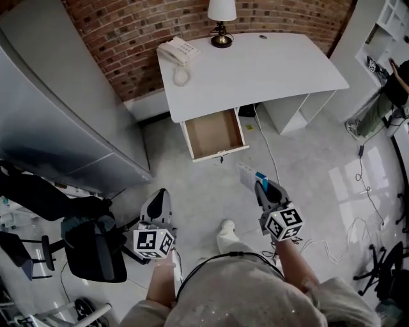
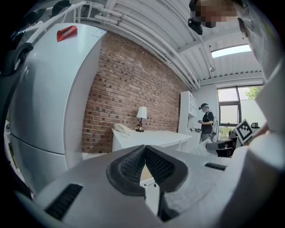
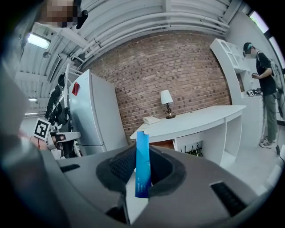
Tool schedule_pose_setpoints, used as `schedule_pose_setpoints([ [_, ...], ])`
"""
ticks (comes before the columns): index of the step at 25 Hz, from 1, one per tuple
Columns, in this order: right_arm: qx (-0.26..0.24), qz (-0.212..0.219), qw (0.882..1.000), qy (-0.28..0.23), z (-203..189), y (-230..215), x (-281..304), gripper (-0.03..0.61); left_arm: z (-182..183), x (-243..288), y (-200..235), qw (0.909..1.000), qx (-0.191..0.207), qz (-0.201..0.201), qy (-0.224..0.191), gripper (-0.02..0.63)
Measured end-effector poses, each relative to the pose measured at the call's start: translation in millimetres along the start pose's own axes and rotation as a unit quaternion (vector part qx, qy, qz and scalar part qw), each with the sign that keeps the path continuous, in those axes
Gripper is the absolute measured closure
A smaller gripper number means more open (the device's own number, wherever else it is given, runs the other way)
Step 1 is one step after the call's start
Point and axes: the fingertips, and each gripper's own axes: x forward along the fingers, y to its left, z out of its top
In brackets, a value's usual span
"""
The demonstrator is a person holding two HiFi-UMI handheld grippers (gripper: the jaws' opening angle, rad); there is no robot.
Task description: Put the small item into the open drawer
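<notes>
Brick wall [image 1: 128, 38] backs a white surface [image 1: 268, 64] with a lamp [image 1: 222, 19] and a telephone [image 1: 177, 50]; its open drawer [image 1: 214, 134] sticks out underneath, showing a bare brown bottom. Right gripper [image 1: 263, 188] is over the floor, well apart from the drawer, jaws pinching a thin blue-and-white packet [image 3: 142, 164] upright on edge. Left gripper [image 1: 158, 203] has its jaws pressed together, nothing between them.
</notes>
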Motion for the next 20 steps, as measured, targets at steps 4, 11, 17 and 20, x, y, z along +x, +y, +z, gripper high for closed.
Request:
schedule_pose_setpoints([
  [4, 0.0, 0.022, 1.0, 0.018, -2, -14, 25, 0.508, -10, 20, 1, 0.9997, -0.008, 0.016, 0.013, 0.607],
  [11, 0.005, 0.065, 0.997, 0.033, -1, -22, 69, 0.507, -14, 37, 6, 0.9986, -0.021, 0.046, 0.016, 0.607],
  [17, 0.025, 0.089, 0.995, 0.033, -5, -19, 96, 0.507, -30, 49, -3, 0.9977, -0.035, 0.047, 0.032, 0.607],
  [20, 0.032, 0.093, 0.995, 0.033, -7, -20, 110, 0.506, -33, 61, -2, 0.9978, -0.034, 0.042, 0.038, 0.607],
])
